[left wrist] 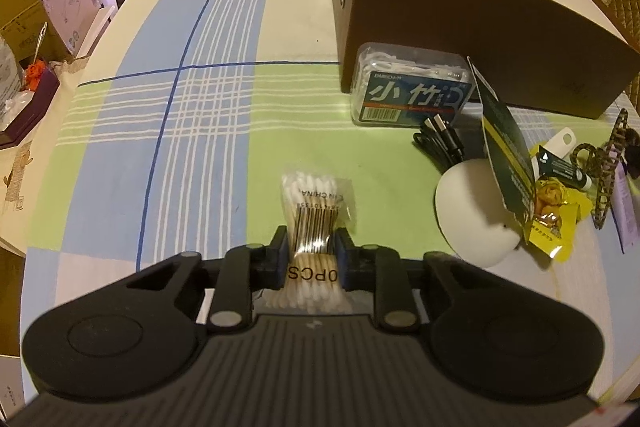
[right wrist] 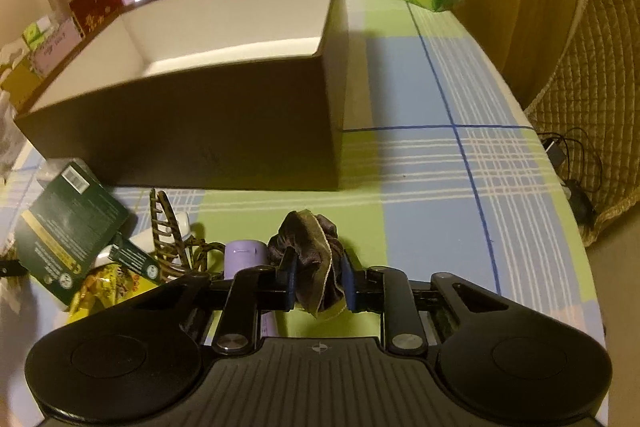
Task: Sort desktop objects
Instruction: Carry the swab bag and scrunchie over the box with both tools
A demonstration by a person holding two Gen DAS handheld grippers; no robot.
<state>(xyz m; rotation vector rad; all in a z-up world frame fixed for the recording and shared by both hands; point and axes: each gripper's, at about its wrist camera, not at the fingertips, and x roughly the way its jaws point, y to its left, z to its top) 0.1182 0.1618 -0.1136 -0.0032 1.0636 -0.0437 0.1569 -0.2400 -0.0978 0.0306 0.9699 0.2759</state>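
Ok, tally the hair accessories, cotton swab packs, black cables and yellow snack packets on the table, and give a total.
Hair accessories: 2, the scrunchie and the claw clip
Swab packs: 1, the cotton swab pack
Cables: 1, the black cable
Snacks: 1, the yellow snack packet
Total: 5

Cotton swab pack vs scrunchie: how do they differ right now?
The cotton swab pack is a clear bag of white-tipped sticks with a barcode; the scrunchie is dark, glossy gathered fabric. The pack is long and flat, pinched across its middle by the left gripper; the scrunchie is a crumpled bunch in the right gripper. The pack lies apart from the clutter; the scrunchie sits beside a lilac tube. Shared: each is gripped, neither is in the brown box.
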